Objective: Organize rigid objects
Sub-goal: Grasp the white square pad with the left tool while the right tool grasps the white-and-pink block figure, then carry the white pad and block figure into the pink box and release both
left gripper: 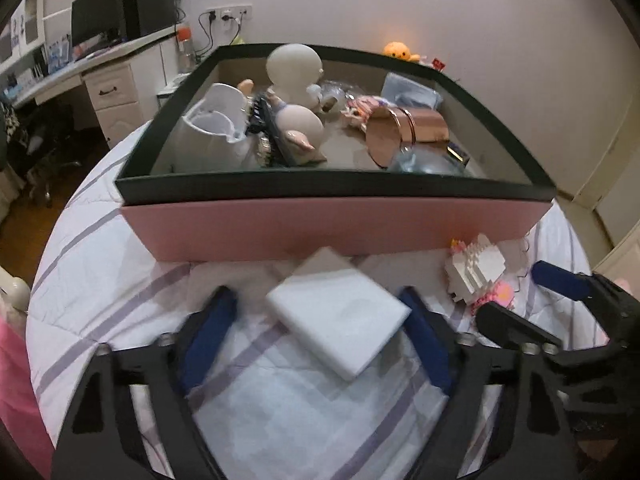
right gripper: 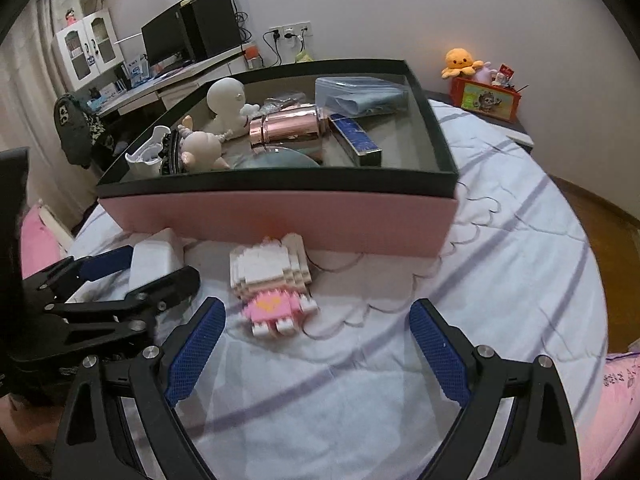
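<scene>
left wrist view: the left claw point(left gripper: 320, 324) is spread wide with its blue fingers point(left gripper: 208, 328) on either side of a flat white box point(left gripper: 340, 316) lying on the striped bed cover point(left gripper: 120, 264). whether the pads touch the box is hard to tell; it looks straddled, not yet pinched. just ahead stands the pink storage box point(left gripper: 340, 228) with its dark rim, already holding a white figure, a doll, a copper canister and other bits. the step in hand looks like picking up the white box; next the jaws must close on its two edges, then lift it clear of the rim.

right wrist view: the right claw point(right gripper: 316, 344) is wide open and holds nothing. ahead of its tips, on the bed cover point(right gripper: 500, 280), lies a white and pink brick figure point(right gripper: 272, 284), near the storage box point(right gripper: 280, 220) wall. the left claw point(right gripper: 132, 276) shows at the left around the white box point(right gripper: 154, 260). for the figure, the right claw must move forward and grip gently; it may come apart.
</scene>
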`<act>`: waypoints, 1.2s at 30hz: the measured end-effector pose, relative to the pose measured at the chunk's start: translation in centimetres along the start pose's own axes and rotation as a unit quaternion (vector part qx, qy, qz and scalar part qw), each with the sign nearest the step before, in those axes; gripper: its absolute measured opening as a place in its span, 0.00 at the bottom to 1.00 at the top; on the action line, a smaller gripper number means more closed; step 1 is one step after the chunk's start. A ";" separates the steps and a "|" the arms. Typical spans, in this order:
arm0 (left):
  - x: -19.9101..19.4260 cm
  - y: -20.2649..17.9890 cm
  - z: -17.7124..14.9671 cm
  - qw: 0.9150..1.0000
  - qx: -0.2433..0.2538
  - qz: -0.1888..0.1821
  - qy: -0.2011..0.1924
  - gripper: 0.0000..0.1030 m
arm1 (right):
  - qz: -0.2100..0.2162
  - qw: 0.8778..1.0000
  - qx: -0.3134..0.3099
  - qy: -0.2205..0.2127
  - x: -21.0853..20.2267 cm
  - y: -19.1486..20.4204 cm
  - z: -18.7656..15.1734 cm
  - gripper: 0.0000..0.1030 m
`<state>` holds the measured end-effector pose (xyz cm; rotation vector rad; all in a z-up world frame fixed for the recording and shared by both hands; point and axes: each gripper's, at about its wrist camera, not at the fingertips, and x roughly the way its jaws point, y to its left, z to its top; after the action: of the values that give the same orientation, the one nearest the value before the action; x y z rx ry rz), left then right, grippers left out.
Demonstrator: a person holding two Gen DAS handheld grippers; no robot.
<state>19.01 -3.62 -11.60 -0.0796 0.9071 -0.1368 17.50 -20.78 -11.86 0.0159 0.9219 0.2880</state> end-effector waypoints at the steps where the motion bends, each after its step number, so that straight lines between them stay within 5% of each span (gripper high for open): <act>1: -0.2 0.4 -0.1 1.000 0.003 0.002 -0.002 0.63 | 0.000 1.000 -0.003 0.002 0.2 0.2 0.0 0.90; 4: -0.7 1.3 -0.6 1.000 -0.003 -0.009 -0.005 0.63 | -0.004 1.000 -0.018 0.005 1.1 1.2 0.3 0.84; 9: -1.8 1.8 -1.5 1.000 -0.007 -0.010 -0.010 0.63 | -0.024 0.999 -0.043 -0.003 1.0 2.4 0.3 0.44; 21: -5.2 1.6 -0.7 0.999 -0.003 -0.025 -0.040 0.63 | 0.013 0.998 -0.032 -0.043 -4.2 2.1 0.7 0.44; 27: -7.9 0.6 3.2 0.996 0.023 -0.023 -0.079 0.63 | 0.011 0.996 -0.034 -0.080 -6.8 1.6 5.5 0.44; 36: -9.0 -0.3 10.4 0.993 0.038 -0.011 -0.111 0.63 | 0.018 0.996 -0.011 -0.081 -6.1 -0.4 12.2 0.44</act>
<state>21.75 -2.48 1.86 -0.0327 0.6776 -0.1785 23.68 -21.41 0.28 0.0354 0.7574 0.3251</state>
